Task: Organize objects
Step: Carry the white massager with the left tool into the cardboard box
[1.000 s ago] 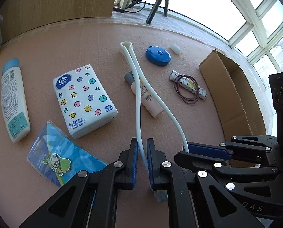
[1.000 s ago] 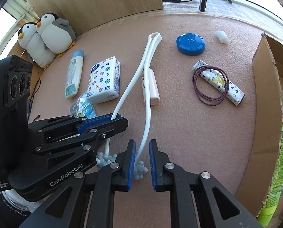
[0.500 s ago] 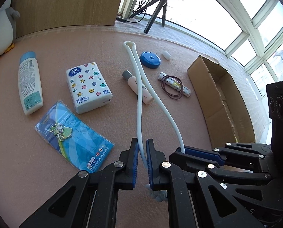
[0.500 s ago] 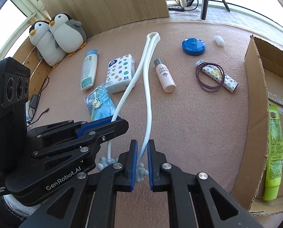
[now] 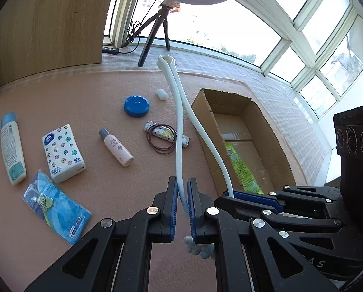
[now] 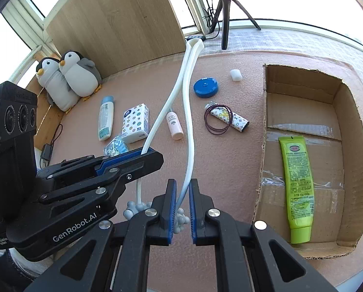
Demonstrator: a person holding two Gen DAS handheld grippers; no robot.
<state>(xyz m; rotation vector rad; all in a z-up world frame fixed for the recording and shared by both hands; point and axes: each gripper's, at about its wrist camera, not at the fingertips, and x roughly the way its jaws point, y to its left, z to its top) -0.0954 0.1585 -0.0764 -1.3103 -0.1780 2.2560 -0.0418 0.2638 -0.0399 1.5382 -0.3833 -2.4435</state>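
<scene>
Both pairs of blue-padded fingers are nearly closed, each pinching one arm of a long white U-shaped flexible massager [image 5: 179,121] just above its knobbly grey ball ends: the left gripper [image 5: 181,209] has the left arm, the right gripper [image 6: 182,206] the right arm. In the right wrist view the left gripper [image 6: 142,152] sits just beside and slightly ahead of the right one. The massager is held up off the pink felt-covered table [image 6: 218,160], its looped end pointing toward the far edge, where a black tripod [image 6: 226,12] stands.

Under and beside the raised arms lie a small pink-white bottle with a grey cap [image 6: 174,126] and a patterned white tube [image 6: 230,118] with dark purple elastic bands [image 6: 216,121] looped over it. Farther off sit a round blue lid [image 6: 205,87] and a small white capsule-shaped piece [image 6: 236,75].

Toward the left edge are a white tissue pack printed with coloured dots and stars [image 6: 135,123], a white bottle with a light blue cap [image 6: 106,118] and a blue plastic packet with a cartoon figure [image 5: 56,200]. Two grey-and-white plush penguins [image 6: 69,77] lean at the far left corner against a wooden panel [image 6: 118,24].

At the right edge an open brown cardboard box [image 6: 347,102] lies on the table, with a bright green tube [image 6: 295,182] lying flat inside it.
</scene>
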